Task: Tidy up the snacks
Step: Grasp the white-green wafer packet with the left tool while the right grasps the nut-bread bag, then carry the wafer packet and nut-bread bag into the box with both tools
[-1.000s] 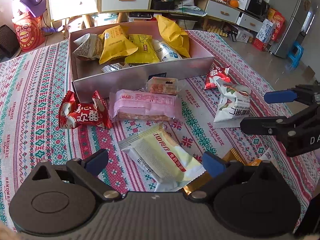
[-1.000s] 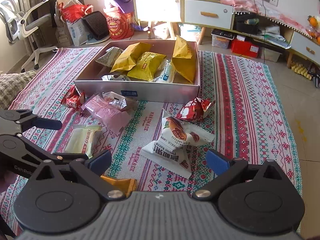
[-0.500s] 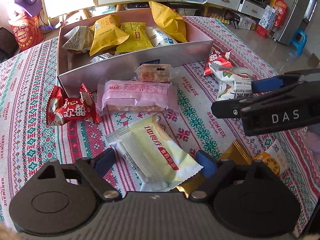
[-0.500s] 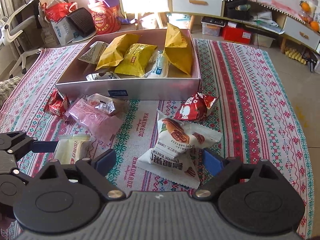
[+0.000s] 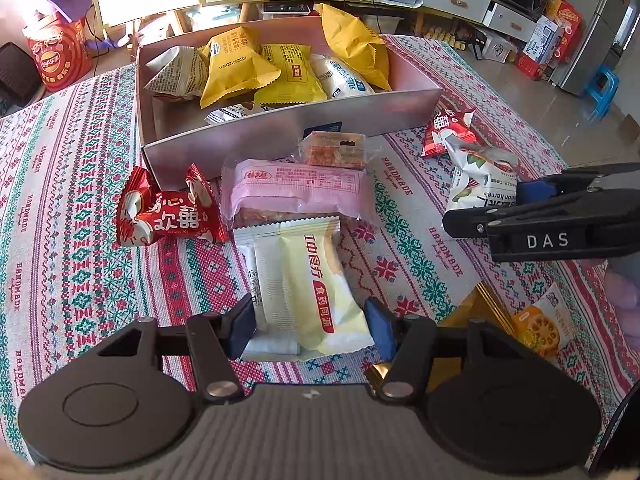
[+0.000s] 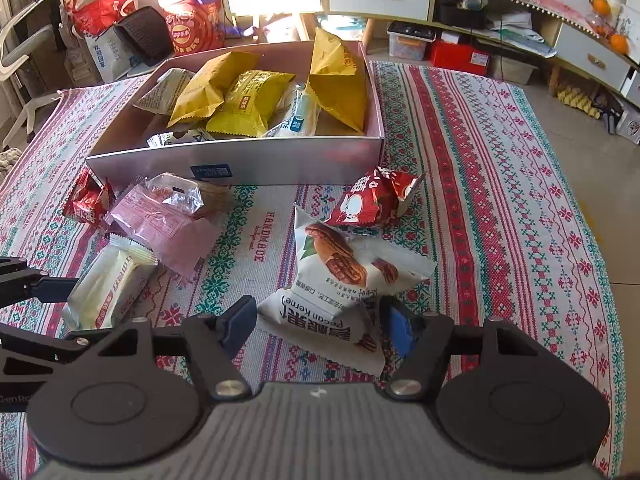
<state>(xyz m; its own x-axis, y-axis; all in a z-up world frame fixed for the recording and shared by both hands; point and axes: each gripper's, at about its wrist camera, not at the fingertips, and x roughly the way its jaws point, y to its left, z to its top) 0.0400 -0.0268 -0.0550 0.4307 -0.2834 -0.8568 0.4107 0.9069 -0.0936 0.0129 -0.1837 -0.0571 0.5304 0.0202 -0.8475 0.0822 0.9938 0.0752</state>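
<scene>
A pale yellow snack packet [image 5: 316,280] lies on the patterned cloth on top of a white one. My left gripper [image 5: 310,328] straddles its near end. Its jaws are closing, the blue pads just at the packet's sides, with no squeeze visible. A white pecan packet [image 6: 340,276] lies between the closing jaws of my right gripper [image 6: 320,326], whose pads are at its edges. The silver box [image 5: 280,136] behind holds several yellow and white packets. In the left wrist view the right gripper [image 5: 540,216] reaches in from the right over the pecan packet [image 5: 480,184].
Loose on the cloth are a pink packet [image 5: 296,192], a clear-wrapped bar [image 5: 334,150], two red packets [image 5: 168,212] [image 5: 448,128], a gold packet [image 5: 472,312] and a lotus-root packet [image 5: 540,324]. Cabinets and clutter stand beyond the cloth.
Both grippers' jaws have narrowed from wide open to the sides of their packets. The right gripper has come down over the pecan packet, and the yellow packet now lies straight between the left pads.
</scene>
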